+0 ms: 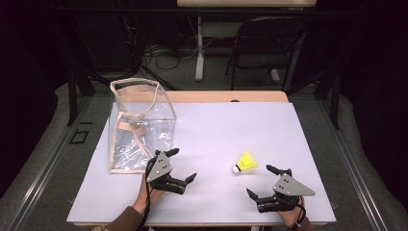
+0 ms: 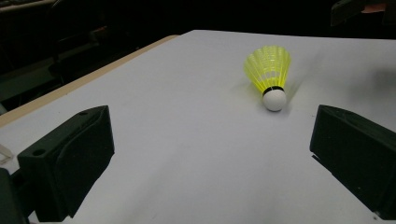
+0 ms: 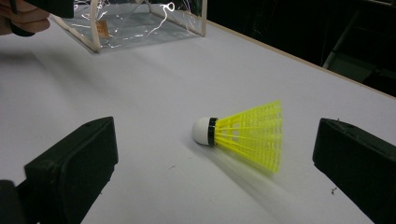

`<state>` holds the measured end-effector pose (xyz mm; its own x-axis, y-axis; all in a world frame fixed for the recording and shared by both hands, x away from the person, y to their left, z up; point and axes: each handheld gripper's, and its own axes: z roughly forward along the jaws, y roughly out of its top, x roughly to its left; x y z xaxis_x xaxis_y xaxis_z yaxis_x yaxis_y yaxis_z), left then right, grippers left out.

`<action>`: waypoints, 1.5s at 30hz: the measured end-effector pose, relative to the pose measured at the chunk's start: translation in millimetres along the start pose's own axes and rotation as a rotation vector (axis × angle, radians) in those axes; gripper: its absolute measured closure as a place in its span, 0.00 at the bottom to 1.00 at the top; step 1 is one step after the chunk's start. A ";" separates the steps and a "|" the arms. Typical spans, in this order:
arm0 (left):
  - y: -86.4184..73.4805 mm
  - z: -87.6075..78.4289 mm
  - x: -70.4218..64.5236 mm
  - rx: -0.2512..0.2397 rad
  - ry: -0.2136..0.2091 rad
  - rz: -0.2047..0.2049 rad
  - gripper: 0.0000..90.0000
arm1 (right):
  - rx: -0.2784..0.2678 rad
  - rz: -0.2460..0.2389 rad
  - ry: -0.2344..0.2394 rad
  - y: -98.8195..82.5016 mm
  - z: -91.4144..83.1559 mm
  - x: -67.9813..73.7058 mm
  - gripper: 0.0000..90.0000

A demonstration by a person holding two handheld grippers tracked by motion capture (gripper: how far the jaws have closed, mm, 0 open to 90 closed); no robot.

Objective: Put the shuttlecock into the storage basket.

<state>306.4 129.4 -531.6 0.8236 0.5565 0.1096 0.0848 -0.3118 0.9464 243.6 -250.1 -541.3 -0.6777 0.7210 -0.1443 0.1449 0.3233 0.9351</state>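
A yellow shuttlecock (image 1: 245, 162) with a white cork tip lies on its side on the white table top (image 1: 216, 130), right of centre. My right gripper (image 1: 262, 181) is open just below and to the right of it; in the right gripper view the shuttlecock (image 3: 245, 134) lies between and a little beyond the jaws. My left gripper (image 1: 183, 165) is open near the front left, beside a clear plastic bag (image 1: 139, 125) with beige trim. From the left gripper view the shuttlecock (image 2: 270, 74) sits farther off, cork toward the camera.
The clear bag (image 3: 135, 21) stands open at the table's left. A wooden table edge (image 1: 226, 96) runs along the back. Beyond it are a dark folding chair (image 1: 264, 43), cables and table legs on the floor.
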 end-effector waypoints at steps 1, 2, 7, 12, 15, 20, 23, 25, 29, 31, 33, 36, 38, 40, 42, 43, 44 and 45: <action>0.6 0.9 -0.3 -0.002 -0.002 -0.002 0.00 | 0.001 0.000 0.000 0.0 0.0 0.0 0.00; 1.6 3.1 -0.6 -0.002 -0.005 -0.001 0.00 | 0.002 -0.001 0.001 0.0 0.0 0.0 0.00; 3.8 7.8 -1.3 0.000 -0.012 0.002 0.00 | 0.000 -0.001 -0.001 -0.1 0.4 -0.1 0.00; 7.2 12.6 -1.7 0.000 -0.023 0.004 0.00 | 0.002 -0.001 -0.002 -0.2 0.4 -0.2 0.00; 8.8 15.9 -1.7 0.010 -0.029 0.005 0.00 | 0.003 -0.002 -0.002 -0.3 0.7 -0.2 0.00; 11.4 22.3 -2.6 0.016 -0.035 0.004 0.00 | 0.002 -0.002 -0.003 -0.4 0.8 -0.3 0.00; 13.2 26.0 -2.7 0.021 -0.045 0.003 0.00 | 0.002 -0.003 -0.004 -0.4 0.9 -0.4 0.00; 14.7 28.4 -3.4 0.027 -0.040 0.003 0.00 | 0.002 -0.003 -0.004 -0.4 0.9 -0.4 0.00; 17.8 33.4 -5.0 0.034 -0.044 0.002 0.00 | 0.005 -0.002 -0.005 -0.5 0.8 -0.4 0.00; 19.0 36.3 -5.7 0.040 -0.044 -0.001 0.00 | 0.006 -0.001 -0.004 -0.5 0.8 -0.5 0.00; 20.0 39.8 -6.5 0.045 -0.043 -0.005 0.00 | 0.007 0.000 -0.005 -0.6 0.8 -0.5 0.00; 21.7 44.4 -8.0 0.057 -0.046 -0.005 0.00 | 0.006 0.000 -0.005 -0.6 0.9 -0.7 0.00; 22.7 47.6 -9.4 0.060 -0.051 -0.007 0.00 | 0.007 0.002 -0.004 -0.7 0.9 -0.7 0.00; 23.7 50.7 -10.8 0.071 -0.049 -0.007 0.00 | 0.008 0.004 -0.005 -0.8 1.2 -0.7 0.00; 24.3 54.1 -12.0 0.082 -0.055 -0.007 0.00 | 0.008 0.004 -0.005 -0.9 1.2 -0.8 0.00; 24.5 55.5 -12.7 0.088 -0.054 -0.008 0.00 | 0.009 0.004 -0.005 -0.9 1.1 -0.8 0.00; 24.8 56.9 -13.3 0.096 -0.054 -0.010 0.00 | 0.009 0.004 -0.005 -0.9 1.1 -0.8 0.00; 24.9 58.6 -14.0 0.098 -0.057 -0.013 0.00 | 0.009 0.004 -0.005 -0.9 1.1 -0.8 0.00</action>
<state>329.8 68.7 -527.4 0.8522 0.5174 0.0777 0.1477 -0.3805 0.9129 244.9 -250.3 -542.4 -0.6734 0.7254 -0.1425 0.1542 0.3263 0.9326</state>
